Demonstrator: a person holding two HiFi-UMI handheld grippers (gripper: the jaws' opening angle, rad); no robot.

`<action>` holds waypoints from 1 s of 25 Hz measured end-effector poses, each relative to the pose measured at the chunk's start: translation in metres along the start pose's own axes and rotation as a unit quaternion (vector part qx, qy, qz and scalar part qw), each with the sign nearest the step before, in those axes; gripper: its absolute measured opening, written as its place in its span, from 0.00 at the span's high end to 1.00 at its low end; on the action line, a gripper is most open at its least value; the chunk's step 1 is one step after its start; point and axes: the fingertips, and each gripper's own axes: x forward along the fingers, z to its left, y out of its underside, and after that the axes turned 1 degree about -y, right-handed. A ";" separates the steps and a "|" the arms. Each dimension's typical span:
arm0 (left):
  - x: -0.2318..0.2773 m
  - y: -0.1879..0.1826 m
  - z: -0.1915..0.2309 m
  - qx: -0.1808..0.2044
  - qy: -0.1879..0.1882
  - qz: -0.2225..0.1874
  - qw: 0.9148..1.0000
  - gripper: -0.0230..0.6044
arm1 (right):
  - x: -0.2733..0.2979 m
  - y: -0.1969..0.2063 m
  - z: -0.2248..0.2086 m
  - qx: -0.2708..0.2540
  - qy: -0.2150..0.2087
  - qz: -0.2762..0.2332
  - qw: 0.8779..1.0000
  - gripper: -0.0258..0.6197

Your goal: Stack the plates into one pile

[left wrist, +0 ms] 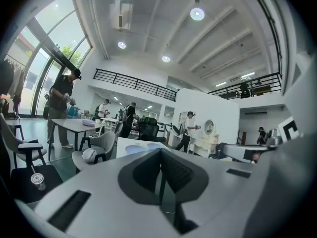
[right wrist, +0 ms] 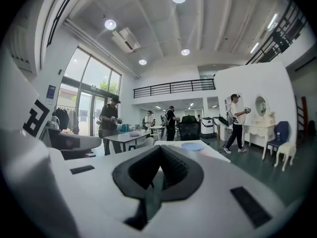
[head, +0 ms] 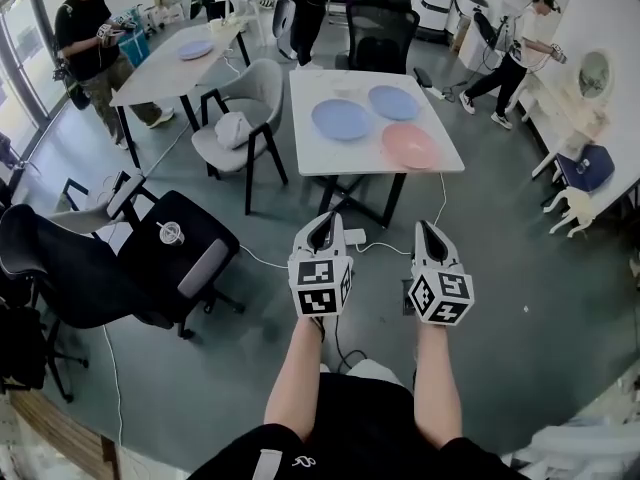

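Closest in, the left gripper and the right gripper hang side by side at arm's length over bare floor. Each has its jaws pressed together with nothing between them (each gripper's own view shows only the closed pads and the room beyond).

A cable runs across the floor just ahead, and the table stands well beyond the reach of either tool. On it lie three plates, flat and close together but none on another: the pink plate nearest, toward the right edge, the left blue plate beside it toward the middle, and the far blue plate behind them. A black chair stands at the table's far side, and other people work at tables further back.

By my reading, stacking has not begun and this is the approach. The next move calls for stepping up to the table's near edge, spreading one tool's jaws, and taking a plate by its rim, most likely the pink one, to set it on a blue neighbour. A thin rim lying flat on the tabletop probably wants a low, shallow entry.
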 end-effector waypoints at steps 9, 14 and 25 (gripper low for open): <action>0.000 -0.005 0.003 0.005 0.006 0.000 1.000 0.94 | 0.003 -0.002 -0.005 -0.007 0.021 0.019 1.000 0.95; 0.003 -0.006 0.012 0.000 -0.001 0.000 1.000 0.94 | 0.018 -0.002 0.012 -0.012 -0.004 0.016 1.000 0.95; 0.029 -0.018 0.042 0.011 -0.034 -0.007 0.999 0.94 | 0.072 -0.005 0.020 -0.013 -0.038 0.012 0.999 0.95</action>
